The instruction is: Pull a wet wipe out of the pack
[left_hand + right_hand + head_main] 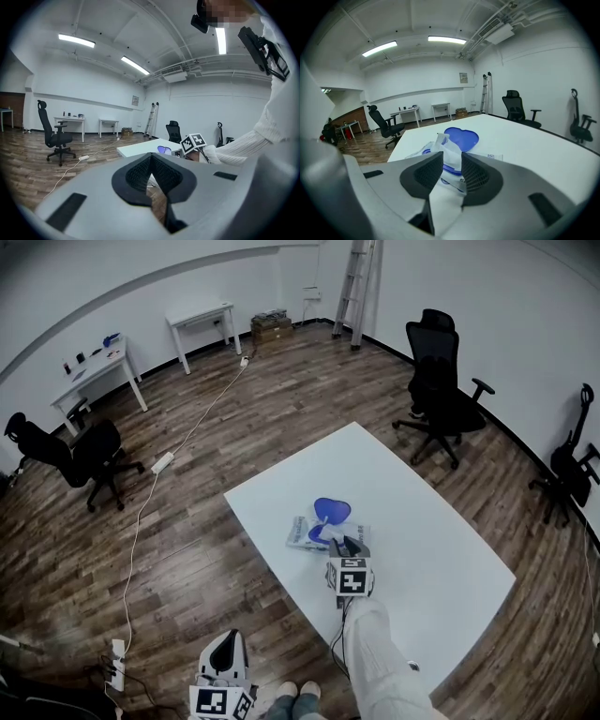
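Wipe, perhaps loose, between right fingers

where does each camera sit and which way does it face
head view: on the person's head, facing steeply down at the table and pack; shows left gripper, right gripper, a sleeve, shoes.
left gripper view: on the left gripper, facing along its shut jaws towards the table; shows the right gripper's cube and sleeve.
right gripper view: on the right gripper, facing along its open jaws at the pack, a wipe between them.
shared: all three show the blue lid.
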The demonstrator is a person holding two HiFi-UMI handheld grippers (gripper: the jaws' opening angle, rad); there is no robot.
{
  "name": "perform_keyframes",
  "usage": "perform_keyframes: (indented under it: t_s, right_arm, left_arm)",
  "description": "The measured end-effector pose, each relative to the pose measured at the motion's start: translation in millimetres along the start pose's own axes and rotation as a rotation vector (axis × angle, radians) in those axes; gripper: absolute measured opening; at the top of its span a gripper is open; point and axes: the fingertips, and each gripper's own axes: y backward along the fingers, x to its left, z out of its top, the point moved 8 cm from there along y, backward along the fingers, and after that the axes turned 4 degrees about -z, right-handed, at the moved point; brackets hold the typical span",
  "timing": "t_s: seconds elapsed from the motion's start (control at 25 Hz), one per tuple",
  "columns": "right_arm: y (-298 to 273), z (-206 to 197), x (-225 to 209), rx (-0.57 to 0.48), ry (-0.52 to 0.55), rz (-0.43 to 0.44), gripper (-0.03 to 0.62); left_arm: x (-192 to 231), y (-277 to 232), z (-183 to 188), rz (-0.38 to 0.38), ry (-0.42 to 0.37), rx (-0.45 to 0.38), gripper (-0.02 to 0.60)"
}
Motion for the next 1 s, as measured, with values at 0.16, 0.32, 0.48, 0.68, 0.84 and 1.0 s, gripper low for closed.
perform_keyframes:
  t_s: [0.16, 0.32, 0.48, 0.68, 0.84, 1.0]
  right_arm:
    - [-8.7, 2.7, -3.8, 0.027, 0.002, 0.02, 0.107]
    - [-17.3, 6.1, -0.4, 0.041, 0.001, 0.037, 0.107]
    - [-20.3, 4.2, 2.0, 0.046, -0.007, 0.029, 0.106]
    - [-22.5, -1.5, 1.0, 0.059, -0.021, 0.025, 0.106]
    - [-24.8, 0.8, 2.2, 0.064, -0.022, 0.028, 0.106]
    - [-28.9, 2.2, -2.0, 0.078, -0.015, 0.024, 0.104]
  left_arm:
    - [0.9, 1.3, -3.3, 0.023, 0.003, 0.013, 0.0]
    - [5.9, 0.4, -3.4, 0.048, 0.02, 0.018, 0.0]
    - [9.4, 1.8, -3.6, 0.065, 0.022, 0.017, 0.0]
    - [10.7, 4.0, -4.4, 0.075, 0.026, 0.011, 0.0]
    - [14.2, 3.9, -2.3, 0.08, 0.03, 0.009, 0.0]
    - [12.8, 2.7, -3.1, 0.083, 0.032, 0.013, 0.0]
